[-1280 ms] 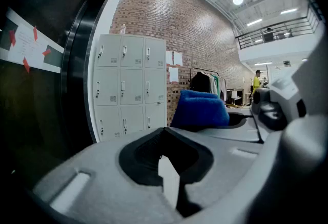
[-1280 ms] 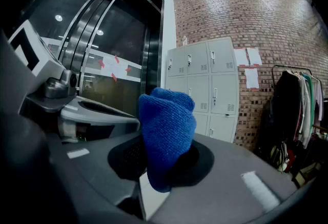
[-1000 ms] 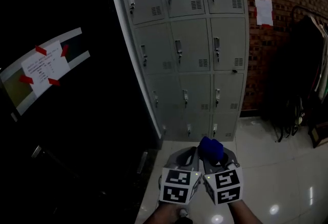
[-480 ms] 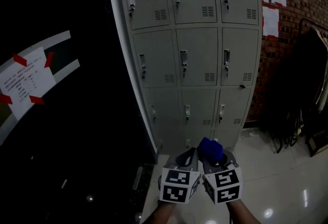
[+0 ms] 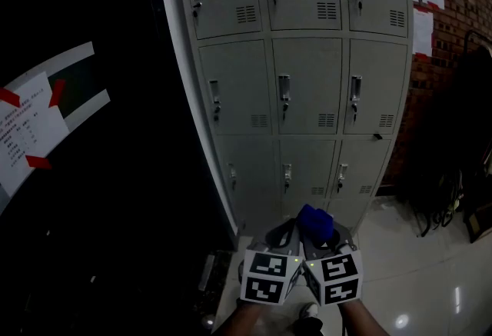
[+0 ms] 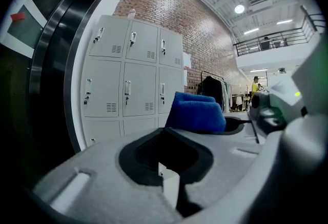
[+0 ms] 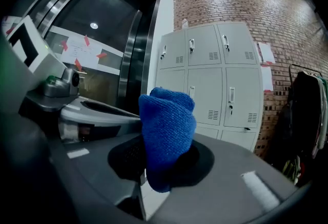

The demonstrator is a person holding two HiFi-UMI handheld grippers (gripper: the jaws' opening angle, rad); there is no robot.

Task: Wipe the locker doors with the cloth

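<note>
A grey bank of lockers (image 5: 307,73) stands ahead, three doors wide, with chrome handles and vent slots; it also fills the background of the left gripper view (image 6: 128,84) and of the right gripper view (image 7: 215,84). My right gripper (image 5: 319,233) is shut on a folded blue cloth (image 5: 316,223), which bulges up between its jaws (image 7: 166,138). Close beside it on the left, my left gripper (image 5: 283,236) is shut with nothing in it (image 6: 171,177); the blue cloth (image 6: 197,111) shows beyond it. Both grippers are held low, well short of the doors.
A dark glossy panel (image 5: 84,173) with a taped paper notice (image 5: 27,134) runs along the left of the lockers. At the right, a brick wall carries white sheets (image 5: 423,27), and dark clothes (image 5: 461,142) hang on a rack. The floor (image 5: 415,281) is shiny pale tile.
The view has closed in on the lockers, which now look larger and more central. The two grippers keep the same pose side by side, with the cloth still held.
</note>
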